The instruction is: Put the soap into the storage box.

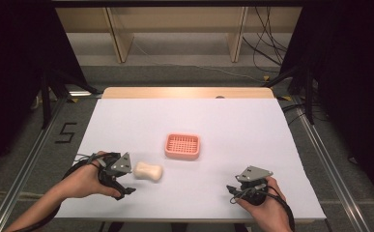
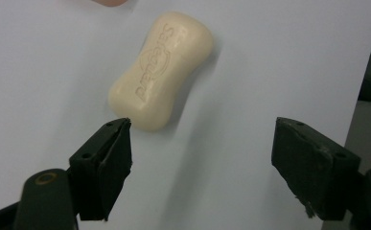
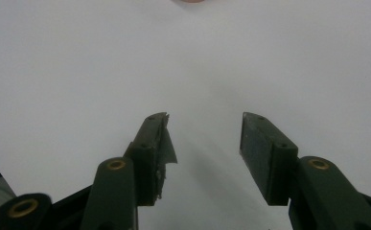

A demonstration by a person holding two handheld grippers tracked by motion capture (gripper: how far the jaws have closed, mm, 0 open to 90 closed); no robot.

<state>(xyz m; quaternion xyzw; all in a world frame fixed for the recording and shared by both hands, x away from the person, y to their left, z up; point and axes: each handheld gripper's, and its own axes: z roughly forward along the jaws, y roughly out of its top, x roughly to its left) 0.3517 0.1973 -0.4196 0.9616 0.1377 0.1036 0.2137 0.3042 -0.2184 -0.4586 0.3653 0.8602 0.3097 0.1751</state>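
- One white surface [image 1: 189, 121] is carrying everything, its bare wooden strip showing along the far edge.
- Two tongs are sitting near the near edge: the left tongs [image 2: 200, 143] by the near left corner, jaws standing wide with nothing between them; the right tongs [image 3: 203, 139] toward the near right corner, jaws parted and gripping nothing.
- One pink slotted soap dish [image 1: 182, 146] is lying around the middle.
- One cream soap bar [image 2: 161, 69] is lying flat just beyond the left tongs, apart from the dish.

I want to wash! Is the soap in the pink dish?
Out. The soap lies on the table beside the dish, apart from it.
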